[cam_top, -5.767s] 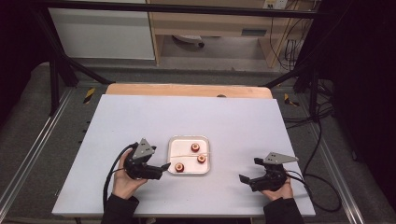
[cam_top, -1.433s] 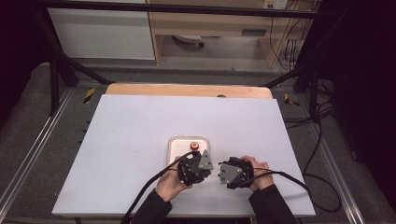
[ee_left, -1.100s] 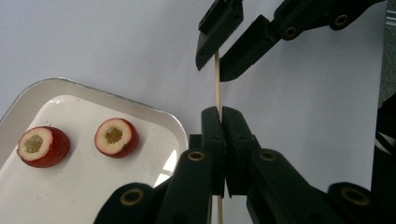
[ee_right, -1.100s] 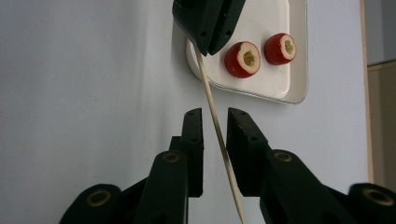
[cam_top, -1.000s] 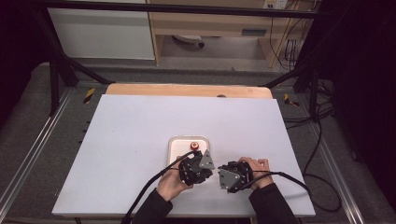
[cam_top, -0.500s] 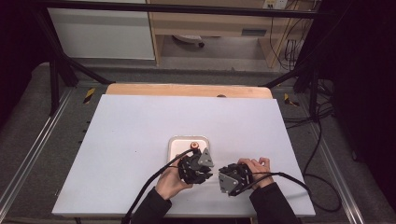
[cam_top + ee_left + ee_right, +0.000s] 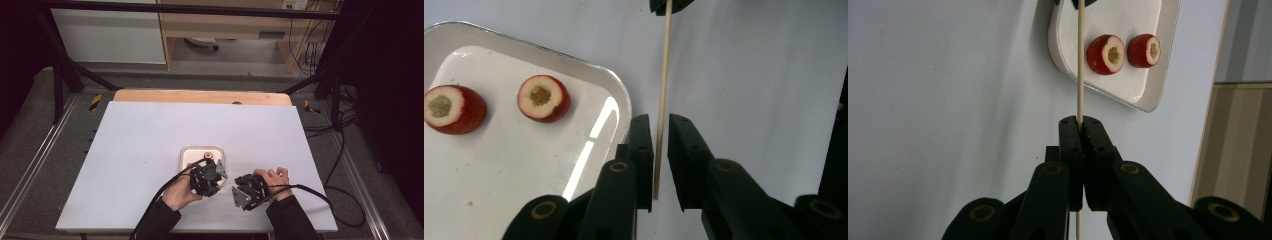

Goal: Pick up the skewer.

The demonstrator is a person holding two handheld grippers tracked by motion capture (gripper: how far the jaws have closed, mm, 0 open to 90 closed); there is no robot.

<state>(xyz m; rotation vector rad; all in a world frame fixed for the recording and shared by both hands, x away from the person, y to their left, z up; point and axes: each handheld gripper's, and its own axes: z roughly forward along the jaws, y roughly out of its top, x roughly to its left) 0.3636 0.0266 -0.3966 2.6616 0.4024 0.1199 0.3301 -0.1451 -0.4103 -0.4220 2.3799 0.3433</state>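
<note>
Your right gripper (image 7: 1080, 125) has its fingers clenched on the thin pale wooden skewer (image 7: 1080, 60), steadying it. Your left gripper (image 7: 660, 150) stands released around its far end, ready to take it, with the cored red fruit pieces (image 7: 544, 98) on the white rounded tray (image 7: 599, 90) at ten o'clock.

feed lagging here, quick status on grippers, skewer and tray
Right gripper shut on skewer. Left gripper open around its tip. Two red fruit pieces on tray. Nothing blocking.

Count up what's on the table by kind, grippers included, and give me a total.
Red fruit pieces: 2 that I can see
White tray: 1
Wooden skewer: 1
Grippers: 2, left gripper, right gripper
Total: 6
</note>
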